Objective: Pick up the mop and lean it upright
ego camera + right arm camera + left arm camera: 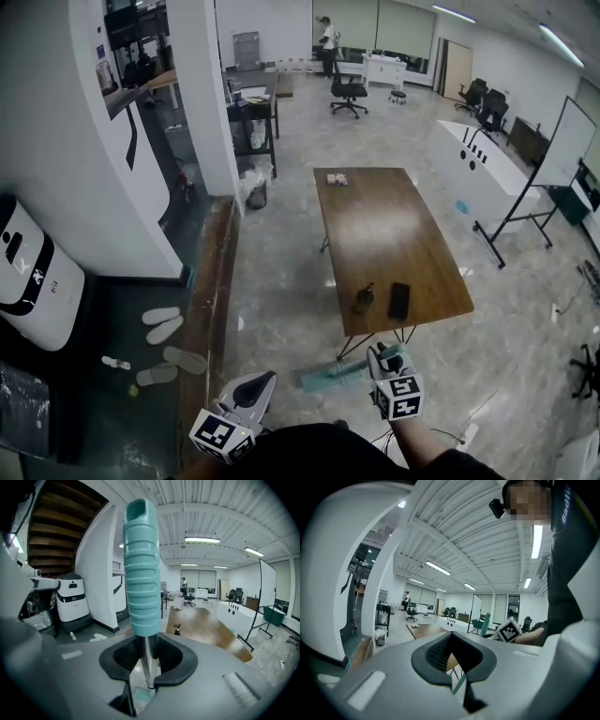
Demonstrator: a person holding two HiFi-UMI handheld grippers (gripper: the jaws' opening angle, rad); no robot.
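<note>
Your left gripper (265, 378) has a smooth white shell that tapers toward its fingers (440, 651). Behind them sits a white cube (222, 436) printed with black square markers. Your right gripper (388, 357) carries a matching cube (404, 397) behind its own fingers. Seen close, both shells are pale grey, and dark ribbed pads (174, 660) line the fingers. You wear a dark top (567, 573) with pale lettering, and a small black camera (497, 508) is mounted at your head.
</note>
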